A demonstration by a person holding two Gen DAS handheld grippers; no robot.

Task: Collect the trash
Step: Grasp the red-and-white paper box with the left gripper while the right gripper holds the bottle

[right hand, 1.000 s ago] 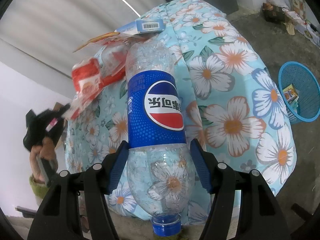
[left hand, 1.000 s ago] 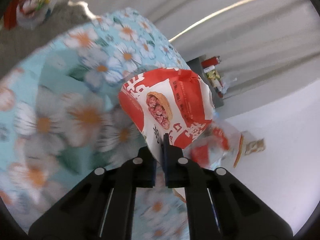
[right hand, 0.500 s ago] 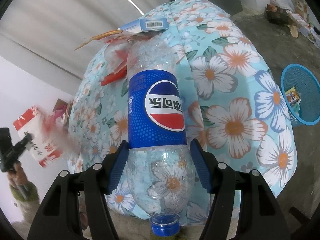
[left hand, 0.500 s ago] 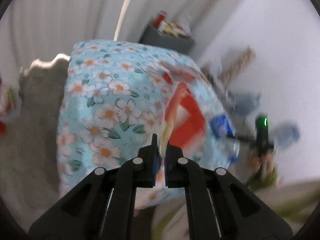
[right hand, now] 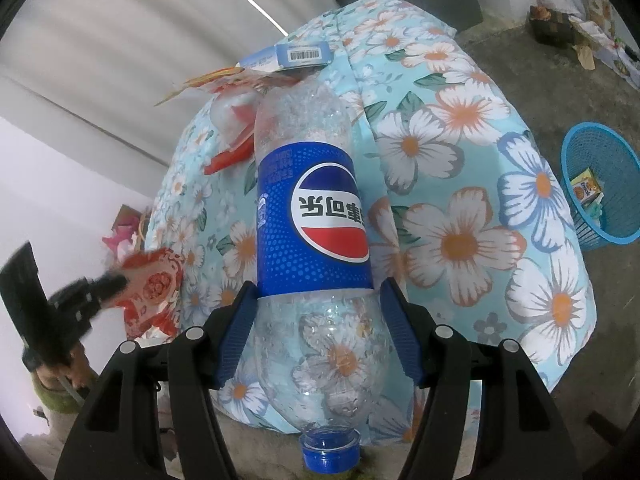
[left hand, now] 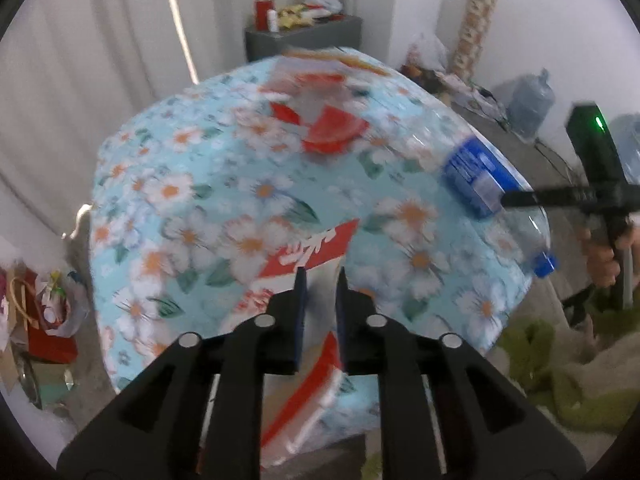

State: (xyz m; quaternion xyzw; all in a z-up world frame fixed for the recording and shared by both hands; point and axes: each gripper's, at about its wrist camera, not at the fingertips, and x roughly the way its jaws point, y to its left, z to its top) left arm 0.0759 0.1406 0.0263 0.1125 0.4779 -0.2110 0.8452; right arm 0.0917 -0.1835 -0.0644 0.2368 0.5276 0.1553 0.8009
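Note:
My left gripper (left hand: 319, 280) is open by a narrow gap. The red and white snack bag (left hand: 308, 248) lies blurred between and under its fingers; whether it is still held I cannot tell. From the right wrist view the bag (right hand: 150, 284) sits at the left gripper's tips. My right gripper (right hand: 316, 294) is shut on an empty Pepsi bottle (right hand: 312, 216), blue cap toward the camera; the bottle also shows in the left wrist view (left hand: 476, 184). More wrappers (left hand: 324, 128) lie on the floral-covered table (right hand: 460, 160).
A blue trash basket (right hand: 600, 196) with some packets stands on the concrete floor at the right. A blue carton (right hand: 296, 56) lies at the table's far edge. A grey cabinet (left hand: 304, 36) stands behind. Bags (left hand: 44, 308) sit on the floor at left.
My left gripper swung away from the table top toward its near side, and its jaws parted a little around the snack bag. The right gripper with the bottle stayed nearly still.

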